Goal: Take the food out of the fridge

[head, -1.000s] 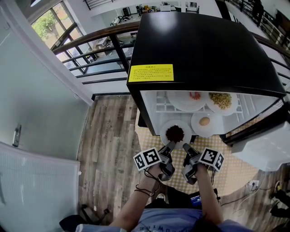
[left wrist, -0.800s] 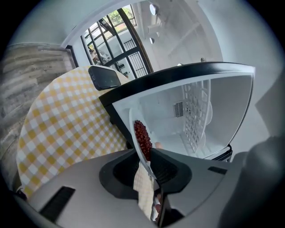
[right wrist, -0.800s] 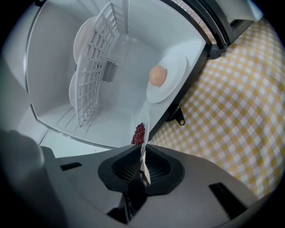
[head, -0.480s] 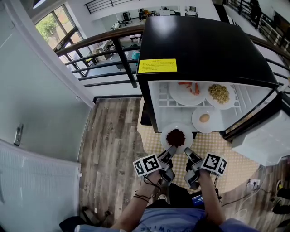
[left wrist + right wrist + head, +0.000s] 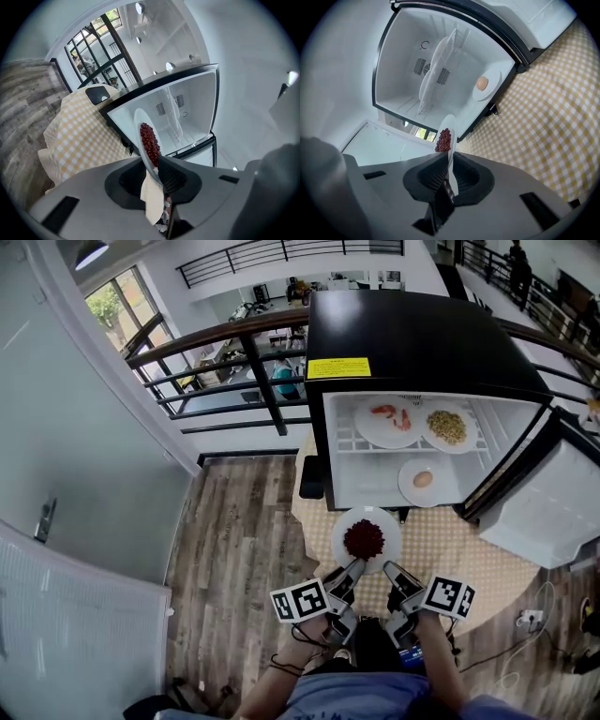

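In the lower centre of the head view, just in front of the open compartment, the round white plate (image 5: 366, 538) is held in the air above the yellow-and-white checked cloth (image 5: 459, 554). It is fully clear of the black fridge (image 5: 422, 334).

The plate carries a compact central heap of small, glossy, dark red pieces, probably beans. Its broad white border is bare. In both gripper views the plate appears edge-on, thin and slightly dished.

The left gripper (image 5: 353, 570) grips the near-left rim, with its fingers (image 5: 173, 176) clamped on the plate edge. The right gripper (image 5: 394, 572) grips the near-right rim, with its fingers (image 5: 466, 176) pressed together on the thin edge. A two-point hold on opposite sides of the near rim probably serves to keep the plate level, so that the loose heap does not slide.

Three items remain inside the fridge:
- a white plate with red-orange pieces (image 5: 387, 420) on the upper wire shelf;
- a white plate of yellowish grains (image 5: 447, 426) beside it, towards the right of the frame;
- a small plate with one pale round item (image 5: 423, 481) on the compartment floor.

The white-lined fridge door (image 5: 548, 512) stands open at the right edge of the frame. Wood-plank flooring (image 5: 244, 521) lies to the left of the cloth.
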{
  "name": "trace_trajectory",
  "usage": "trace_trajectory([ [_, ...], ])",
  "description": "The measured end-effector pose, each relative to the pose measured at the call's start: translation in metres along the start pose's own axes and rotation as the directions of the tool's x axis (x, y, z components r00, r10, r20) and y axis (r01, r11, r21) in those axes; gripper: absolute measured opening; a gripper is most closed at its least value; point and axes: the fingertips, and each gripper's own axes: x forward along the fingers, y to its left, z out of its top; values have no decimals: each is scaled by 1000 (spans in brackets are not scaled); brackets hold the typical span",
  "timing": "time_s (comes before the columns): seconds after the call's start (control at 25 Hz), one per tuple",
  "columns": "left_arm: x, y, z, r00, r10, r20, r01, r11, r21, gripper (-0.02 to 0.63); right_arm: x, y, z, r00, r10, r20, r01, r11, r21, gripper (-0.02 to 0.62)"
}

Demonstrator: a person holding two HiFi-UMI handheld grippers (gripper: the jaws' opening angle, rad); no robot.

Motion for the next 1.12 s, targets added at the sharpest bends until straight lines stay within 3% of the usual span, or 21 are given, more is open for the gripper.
trace_trajectory([
  [0.6, -99, -31, -64, 998, -48, -29, 51, 995, 89, 86, -72, 22, -98, 999, 28, 40, -26, 998, -51, 41],
  [1.12, -139, -44, -110, 993, -61, -105, 75, 989, 128, 87, -120, 21, -146, 996, -28, 89, 32, 998, -54, 43],
])
